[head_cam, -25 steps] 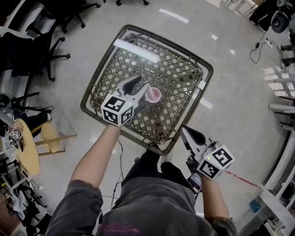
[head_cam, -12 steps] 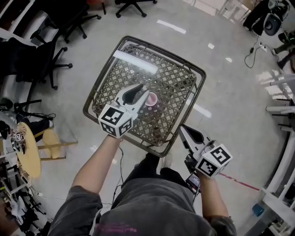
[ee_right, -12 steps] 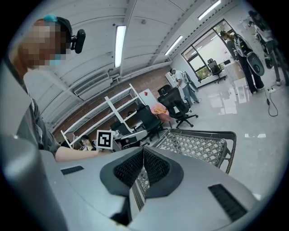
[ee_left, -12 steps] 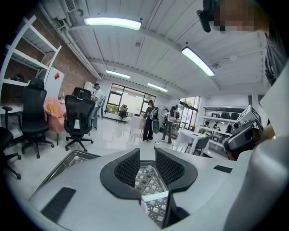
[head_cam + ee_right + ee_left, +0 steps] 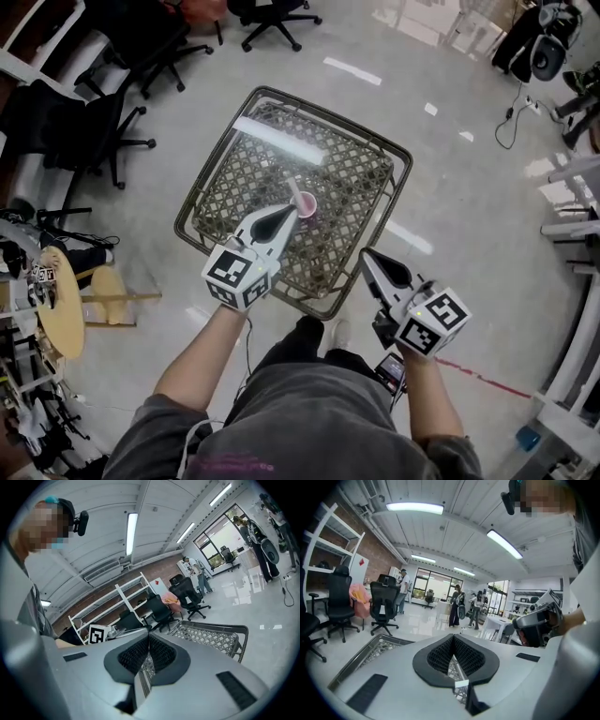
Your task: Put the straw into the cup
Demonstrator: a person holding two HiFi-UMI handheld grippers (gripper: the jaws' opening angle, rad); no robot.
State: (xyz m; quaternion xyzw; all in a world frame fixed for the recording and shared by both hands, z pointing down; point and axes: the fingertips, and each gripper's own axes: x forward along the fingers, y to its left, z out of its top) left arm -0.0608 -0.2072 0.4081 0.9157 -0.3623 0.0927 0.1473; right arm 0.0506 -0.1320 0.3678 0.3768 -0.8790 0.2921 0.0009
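A small pink cup (image 5: 308, 207) stands near the middle of the lattice-topped table (image 5: 403, 155). A pale straw (image 5: 293, 191) leans out of it toward the far left. My left gripper (image 5: 294, 213) hovers just on the near left of the cup, its tips close to the rim; its jaws are shut with nothing between them. In the left gripper view its pads (image 5: 440, 654) meet over the table's lattice. My right gripper (image 5: 365, 253) hangs over the table's near right edge, away from the cup. It is shut and empty, pads (image 5: 161, 652) together.
A bright glare strip (image 5: 278, 141) lies across the far side of the table top. Black office chairs (image 5: 103, 122) stand to the left, with a round wooden stool (image 5: 56, 300) nearer. Racks line the right edge (image 5: 577, 220). People stand far off (image 5: 455, 605).
My left gripper's jaws went from open beside the cup to shut, and it drew back toward me and rose. The right gripper rose slightly. The straw now stands free in the cup.
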